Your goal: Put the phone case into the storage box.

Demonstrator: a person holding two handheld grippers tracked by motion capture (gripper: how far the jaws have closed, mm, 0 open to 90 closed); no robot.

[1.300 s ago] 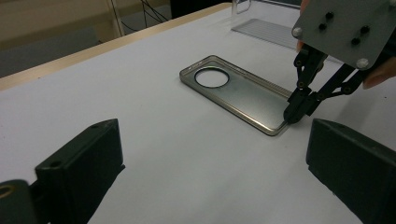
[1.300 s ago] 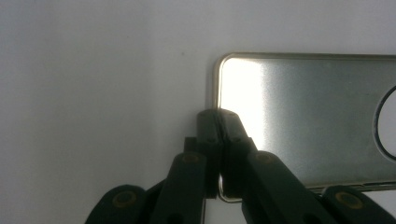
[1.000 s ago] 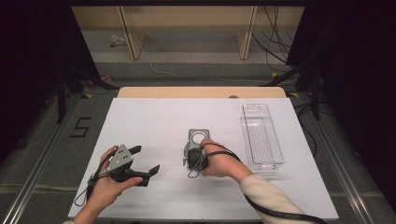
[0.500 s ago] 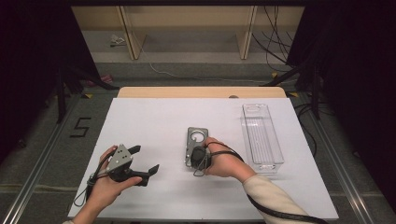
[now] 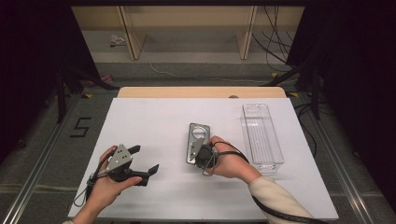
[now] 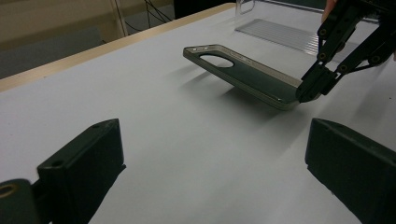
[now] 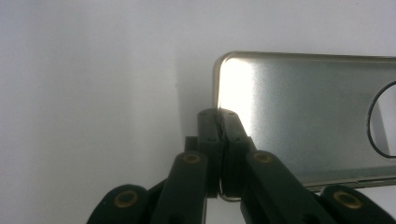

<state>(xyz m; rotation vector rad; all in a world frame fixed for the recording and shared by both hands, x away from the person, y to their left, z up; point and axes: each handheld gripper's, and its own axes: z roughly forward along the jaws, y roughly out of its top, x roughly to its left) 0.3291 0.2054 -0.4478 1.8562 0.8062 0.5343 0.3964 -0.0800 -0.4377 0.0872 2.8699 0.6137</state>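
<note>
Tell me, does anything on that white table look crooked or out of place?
Only the flat grey metal plate with a round hole: it sits tilted, its near corner lifted off the white table, pinched by the right gripper. The clear plastic tray lies straight.

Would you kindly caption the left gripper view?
Right tool pinches a metal plate, lifting its near end off the white table.

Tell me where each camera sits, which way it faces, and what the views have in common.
High view: fixed above the person's side, looking forward and down on the white table; both forearms, the left gripper and right gripper show.
Left gripper view: low over the table, looking between its own open jaws at the metal plate, lifted at one end.
Right gripper view: close, looking along its own jaws, shut on the plate's edge.
Shared: all three show the plate; high and left views also show the clear tray.
</note>
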